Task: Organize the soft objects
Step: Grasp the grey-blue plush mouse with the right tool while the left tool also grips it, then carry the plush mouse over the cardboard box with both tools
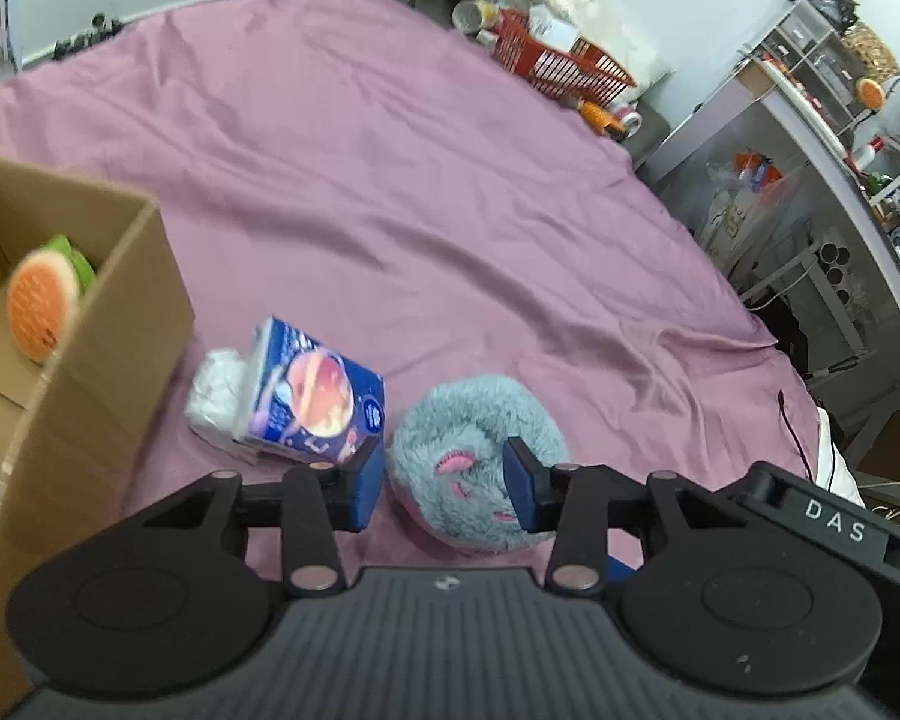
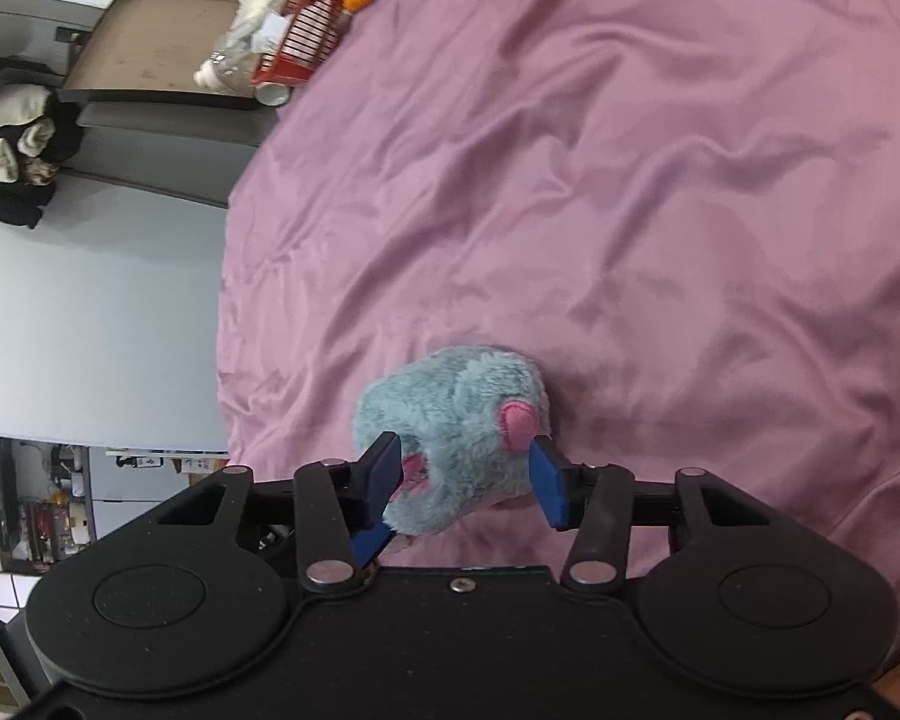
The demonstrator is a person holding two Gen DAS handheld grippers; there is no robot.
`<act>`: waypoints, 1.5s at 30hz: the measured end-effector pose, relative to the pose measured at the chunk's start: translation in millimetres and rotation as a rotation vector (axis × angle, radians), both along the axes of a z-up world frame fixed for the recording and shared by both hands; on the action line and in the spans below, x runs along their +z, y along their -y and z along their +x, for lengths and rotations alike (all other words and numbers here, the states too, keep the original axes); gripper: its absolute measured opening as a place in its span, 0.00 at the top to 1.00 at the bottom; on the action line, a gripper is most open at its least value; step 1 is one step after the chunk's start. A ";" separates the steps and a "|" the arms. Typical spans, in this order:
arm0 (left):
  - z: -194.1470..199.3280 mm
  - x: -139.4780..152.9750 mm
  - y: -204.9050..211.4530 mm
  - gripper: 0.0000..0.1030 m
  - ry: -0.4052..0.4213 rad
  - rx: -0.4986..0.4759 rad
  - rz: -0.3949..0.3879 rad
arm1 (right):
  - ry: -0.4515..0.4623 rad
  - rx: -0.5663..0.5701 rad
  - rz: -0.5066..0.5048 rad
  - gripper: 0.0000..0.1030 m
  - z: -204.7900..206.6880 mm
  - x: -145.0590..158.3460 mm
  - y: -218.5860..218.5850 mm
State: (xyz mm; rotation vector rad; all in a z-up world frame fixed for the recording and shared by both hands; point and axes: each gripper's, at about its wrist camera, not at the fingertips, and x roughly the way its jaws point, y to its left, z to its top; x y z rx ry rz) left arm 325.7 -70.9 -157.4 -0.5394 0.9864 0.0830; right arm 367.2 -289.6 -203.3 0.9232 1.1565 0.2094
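Observation:
A round grey-blue plush mouse (image 1: 474, 414) with pink ears lies on the pink sheet (image 1: 390, 180). My left gripper (image 1: 444, 480) is shut on its left half: one pad sits against its side and the other presses into its face. My right gripper (image 2: 465, 483) holds the same plush mouse (image 2: 450, 396), one blue pad on each side of it and one by a pink ear. The right gripper's black body (image 1: 834, 516) shows at the right of the left wrist view. A cardboard box (image 1: 120, 324) at the left holds an orange and green plush (image 1: 42, 306).
A blue printed carton (image 1: 312, 396) and a white wad (image 1: 216, 390) lie between the box and the mouse. A red basket (image 1: 564, 60) with clutter stands past the bed's far edge. Shelves (image 1: 810, 150) line the right side. The sheet (image 2: 630, 180) spreads wide beyond the mouse.

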 end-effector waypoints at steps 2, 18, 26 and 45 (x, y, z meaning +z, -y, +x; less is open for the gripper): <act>1.0 -6.3 0.9 0.59 -0.017 0.024 0.007 | -0.008 -0.005 -0.005 0.53 1.2 -3.3 -1.9; -1.5 -14.3 -1.4 0.87 -0.010 0.080 -0.024 | 0.114 0.072 -0.045 0.68 1.6 9.2 -17.4; -14.8 22.7 -4.1 0.87 0.068 0.085 0.021 | 0.239 0.116 0.001 0.68 -7.6 40.2 -20.7; -68.1 84.6 -52.1 0.87 0.183 0.184 0.053 | 0.435 0.284 0.105 0.68 -33.2 78.0 -69.5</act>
